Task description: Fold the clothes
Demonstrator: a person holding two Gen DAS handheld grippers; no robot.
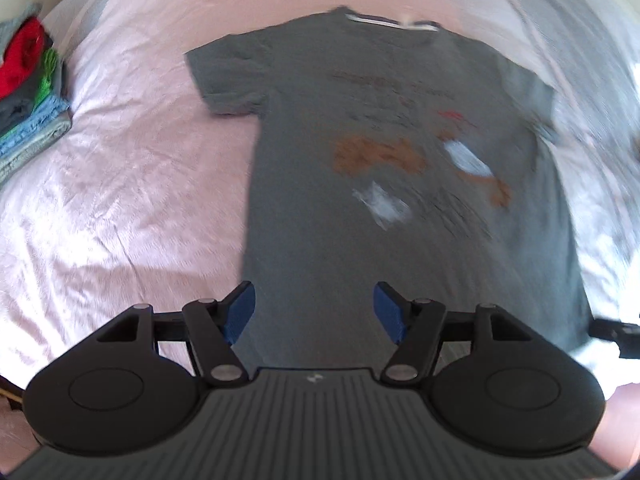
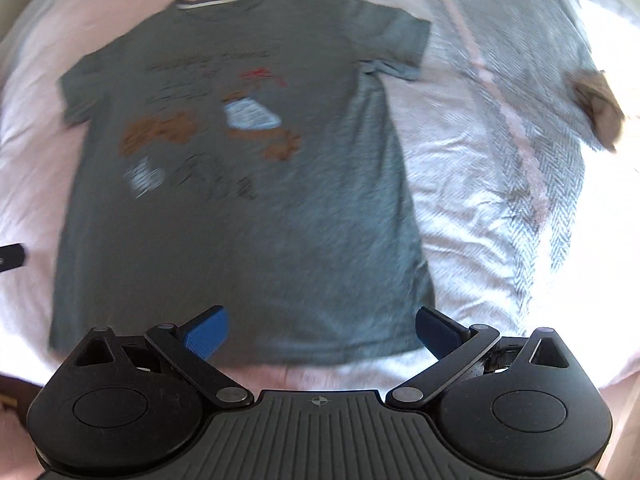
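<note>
A grey T-shirt (image 1: 400, 208) with a brown, white and red print lies flat and face up on the pale pink bed sheet (image 1: 120, 184), collar at the far end. It also shows in the right wrist view (image 2: 248, 232). My left gripper (image 1: 314, 312) is open and empty, hovering over the shirt's hem near its left side. My right gripper (image 2: 322, 334) is open and empty, above the hem near the shirt's right bottom corner. Both views are motion-blurred.
A stack of folded clothes (image 1: 28, 92) in red, green, blue and grey sits at the far left of the bed. A grey herringbone blanket (image 2: 532, 128) lies to the right of the shirt, with a brown item (image 2: 598, 110) on it.
</note>
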